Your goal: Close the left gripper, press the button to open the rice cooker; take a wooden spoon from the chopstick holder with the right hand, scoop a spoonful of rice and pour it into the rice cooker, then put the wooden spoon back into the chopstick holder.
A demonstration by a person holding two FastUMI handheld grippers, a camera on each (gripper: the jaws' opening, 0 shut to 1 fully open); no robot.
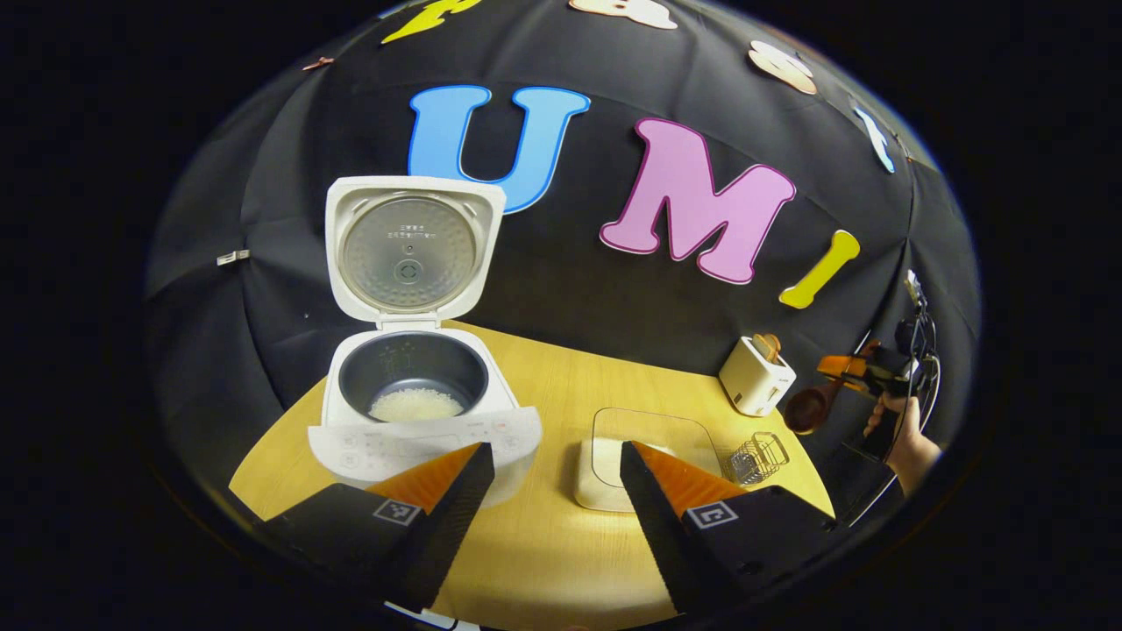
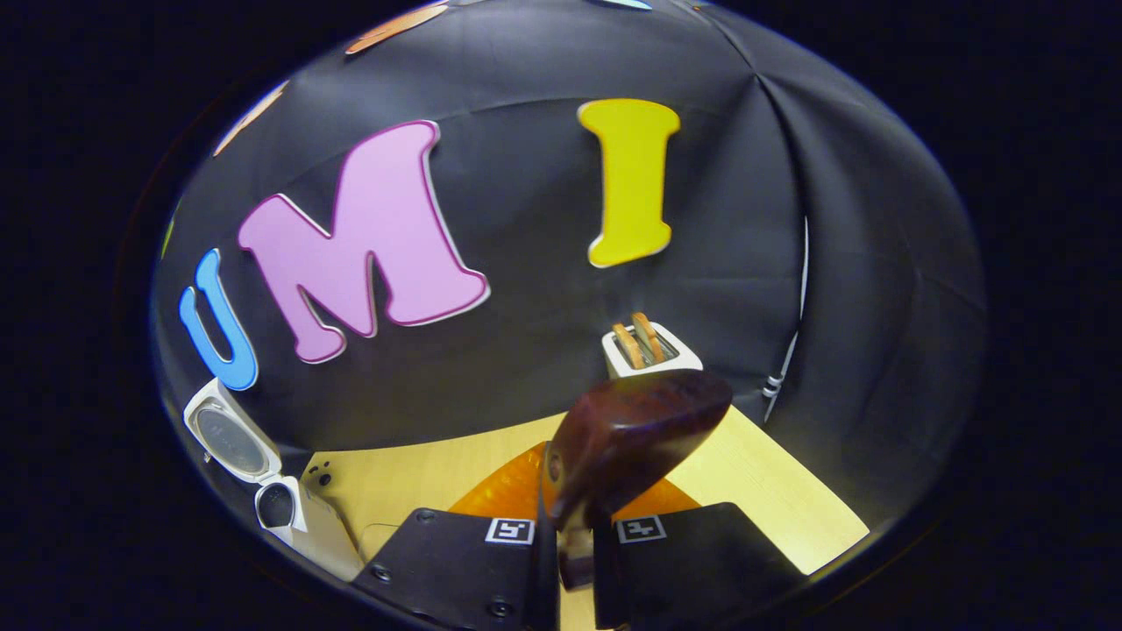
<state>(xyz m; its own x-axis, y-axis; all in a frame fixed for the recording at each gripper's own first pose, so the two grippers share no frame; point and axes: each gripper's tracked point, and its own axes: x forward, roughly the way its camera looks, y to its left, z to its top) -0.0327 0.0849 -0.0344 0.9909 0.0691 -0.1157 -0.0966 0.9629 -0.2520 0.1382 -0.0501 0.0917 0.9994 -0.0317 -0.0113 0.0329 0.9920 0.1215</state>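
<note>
Left gripper view finds your left gripper (image 1: 557,491) hanging back with its jaws spread wide on nothing, leaving the rice cooker (image 1: 421,412) free: lid up, a little rice already lying in the pot. Off to the side your right gripper (image 1: 863,372) carries the wooden spoon (image 1: 811,407) beside the chopstick holder (image 1: 756,375), well apart from the cooker, probably heading back to it. Right gripper view has your 2 fingers pinching the spoon's neck, bowl forward and apparently empty, handle pointed back for an easy drop-in.
</note>
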